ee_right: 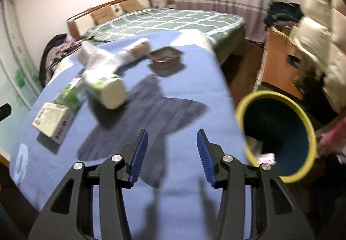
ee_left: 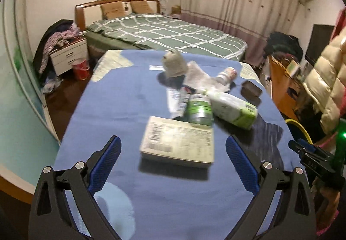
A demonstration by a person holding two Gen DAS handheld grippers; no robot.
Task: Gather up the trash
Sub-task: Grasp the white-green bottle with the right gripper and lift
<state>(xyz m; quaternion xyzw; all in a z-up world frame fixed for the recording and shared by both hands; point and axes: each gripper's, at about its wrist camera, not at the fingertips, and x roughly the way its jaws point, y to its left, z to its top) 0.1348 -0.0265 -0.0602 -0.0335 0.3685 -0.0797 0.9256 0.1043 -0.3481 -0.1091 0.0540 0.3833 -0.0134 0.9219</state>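
**Both grippers empty above the blue table, trash still in a pile**

The left gripper [ee_left: 173,149] hangs over the blue cloth-covered table [ee_left: 112,110] with its blue-padded fingers spread very wide – nothing is between them. Just ahead of it lies a flat white cardboard box with printed labels [ee_left: 177,142]. Behind the box the trash lies in a heap: a green and white can on its side [ee_left: 199,110], a white and green soft tissue pack [ee_left: 235,108] touching the can, a crumpled white tissue [ee_left: 199,76], a white bottle with red print [ee_left: 227,74], and a grey lumpy paper piece [ee_left: 174,62] standing at the far end. A dark brown plastic tray [ee_left: 250,89] lies a little apart, near the table's right edge.

The right gripper [ee_right: 172,155] is half open and also holds nothing – only the cloth and a dark star-shaped patch [ee_right: 151,116] are below it. To its right, beside the table edge, stands a round bin with yellow rim and dark inside [ee_right: 302,123]; some pale scraps lie at its bottom.
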